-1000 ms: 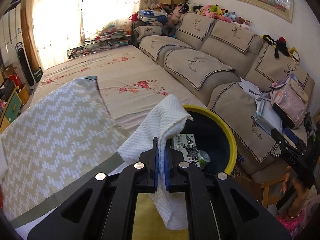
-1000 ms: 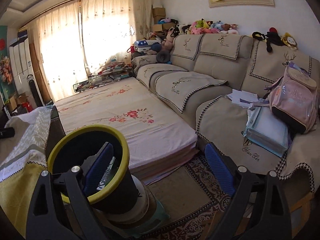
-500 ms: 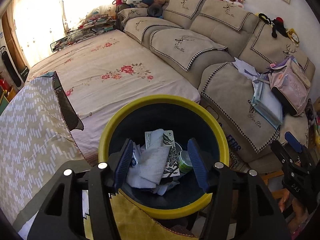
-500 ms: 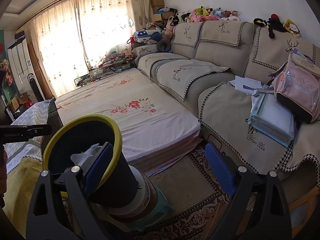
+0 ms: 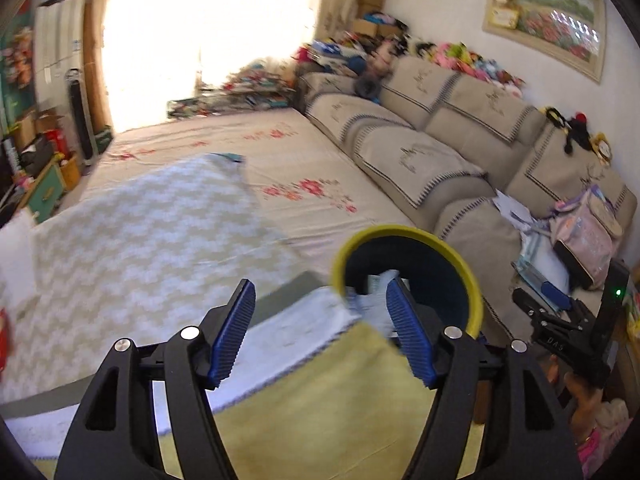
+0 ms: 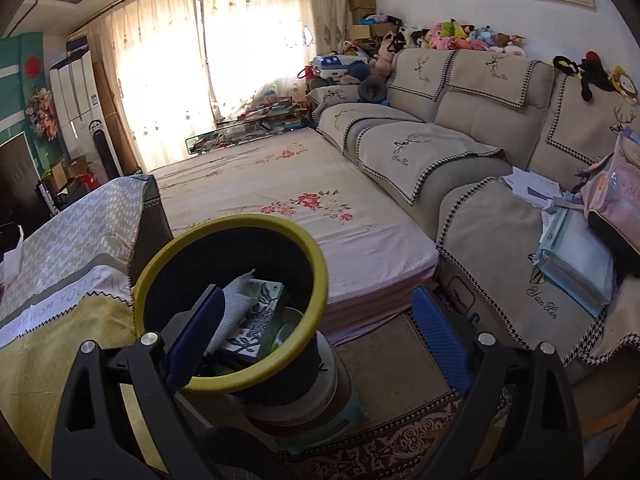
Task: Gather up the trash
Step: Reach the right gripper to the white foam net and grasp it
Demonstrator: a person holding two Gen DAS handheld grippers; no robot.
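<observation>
The white paper towel [image 6: 236, 312] lies inside the yellow-rimmed bin [image 6: 316, 292], leaning on a floral-printed box [image 6: 256, 328], so this piece of trash looks delivered. In the left wrist view the bin [image 5: 476, 300] sits just ahead and to the right of the left claw [image 5: 320, 332], whose blue pads are spread wide with nothing between them. The right claw [image 6: 316, 340] is also spread wide and empty; its left pad hangs just over the bin's near rim, its right pad out over the rug [image 6: 404, 400].

The step in hand reads as clearing away to look for more trash. Doing it well probably means lifting the left claw straight up and off to the left, away from the rim, so the bin is not nudged on the stacked stools [image 6: 320, 408] beneath it.

Left of the left claw the cloth-covered tabletop [image 5: 140, 248] gives broad free room; its edge runs just beside the bin. Farther ahead lies the flowered bed [image 6: 288, 184], and the sofa [image 6: 480, 128] stands to the right, well apart.
</observation>
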